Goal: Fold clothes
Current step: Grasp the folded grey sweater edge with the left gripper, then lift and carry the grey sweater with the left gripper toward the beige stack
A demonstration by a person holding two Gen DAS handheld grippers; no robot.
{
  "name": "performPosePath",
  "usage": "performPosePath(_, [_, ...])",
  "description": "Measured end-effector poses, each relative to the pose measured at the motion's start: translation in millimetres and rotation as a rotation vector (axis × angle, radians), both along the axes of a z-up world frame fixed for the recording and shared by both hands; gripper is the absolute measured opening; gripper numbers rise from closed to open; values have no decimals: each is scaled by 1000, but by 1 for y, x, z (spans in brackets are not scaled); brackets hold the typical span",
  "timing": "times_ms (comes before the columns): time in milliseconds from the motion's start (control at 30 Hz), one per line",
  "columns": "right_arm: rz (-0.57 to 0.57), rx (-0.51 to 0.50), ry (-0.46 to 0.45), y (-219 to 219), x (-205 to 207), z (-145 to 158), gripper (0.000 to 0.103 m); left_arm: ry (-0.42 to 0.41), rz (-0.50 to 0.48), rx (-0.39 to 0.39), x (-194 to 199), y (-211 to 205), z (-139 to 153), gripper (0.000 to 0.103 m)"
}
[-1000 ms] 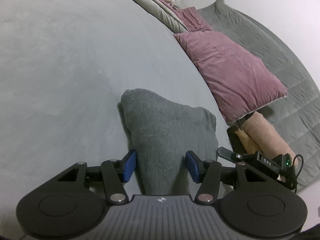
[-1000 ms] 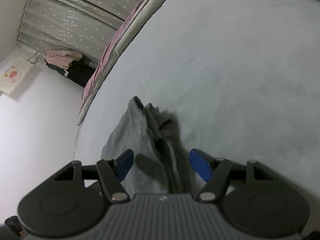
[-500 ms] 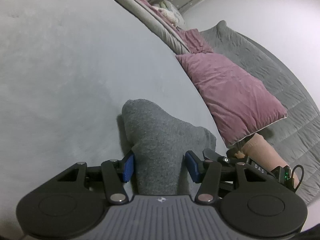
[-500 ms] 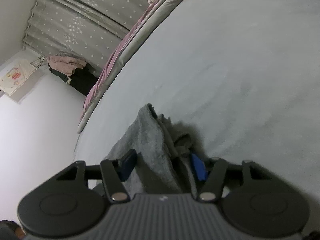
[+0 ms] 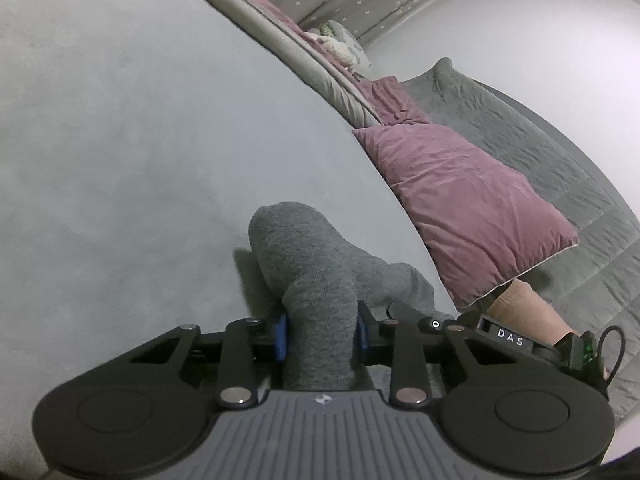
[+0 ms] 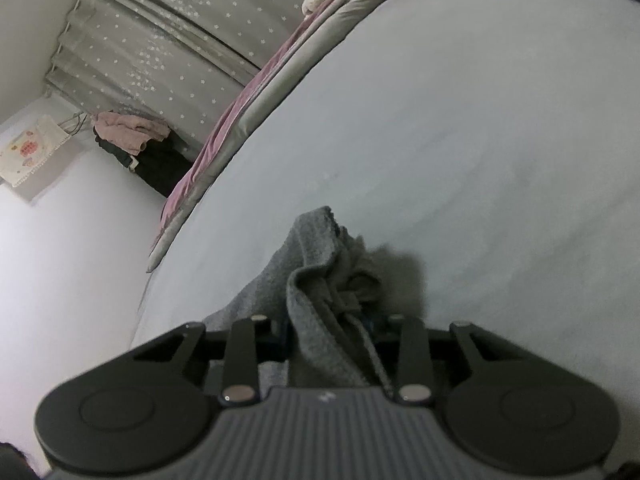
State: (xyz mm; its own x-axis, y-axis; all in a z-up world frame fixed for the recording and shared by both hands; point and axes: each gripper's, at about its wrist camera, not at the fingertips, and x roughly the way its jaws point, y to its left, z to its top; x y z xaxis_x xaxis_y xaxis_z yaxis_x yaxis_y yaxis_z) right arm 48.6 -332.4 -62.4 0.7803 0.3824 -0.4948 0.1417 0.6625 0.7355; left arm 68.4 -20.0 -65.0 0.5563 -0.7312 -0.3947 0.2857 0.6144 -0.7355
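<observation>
A wide bed (image 5: 120, 140) covered in a smooth pale grey sheet fills most of both views, and a grey knit garment (image 5: 316, 280) lies bunched on it near the edge. The left gripper (image 5: 320, 336) has its jaws pinching a rounded fold of the garment, the blue pads pressed against the cloth on either side. The right gripper (image 6: 332, 336) likewise has its jaws clamped on a ribbed hem of the same garment (image 6: 316, 280), with a drawstring (image 6: 360, 328) trailing between them. In the left wrist view a mauve pillow (image 5: 472, 208) lies just past the bed's edge on a grey quilted blanket (image 5: 560, 152), with the person's forearm (image 5: 528, 308) and the other gripper's body showing below it. In the right wrist view, grey curtains (image 6: 180, 48) with small pale stars hang behind the bed, pink and black clothes (image 6: 136, 140) hang by a white wall (image 6: 60, 260), and a mauve-and-grey bedspread edge (image 6: 224, 132) runs along the far side of the bed.
</observation>
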Motion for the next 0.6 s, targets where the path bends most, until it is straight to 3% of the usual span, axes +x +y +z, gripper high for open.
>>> performPosePath(600, [-8, 14, -116, -19, -47, 60, 28, -95, -9, -5, -43, -8, 69, 25])
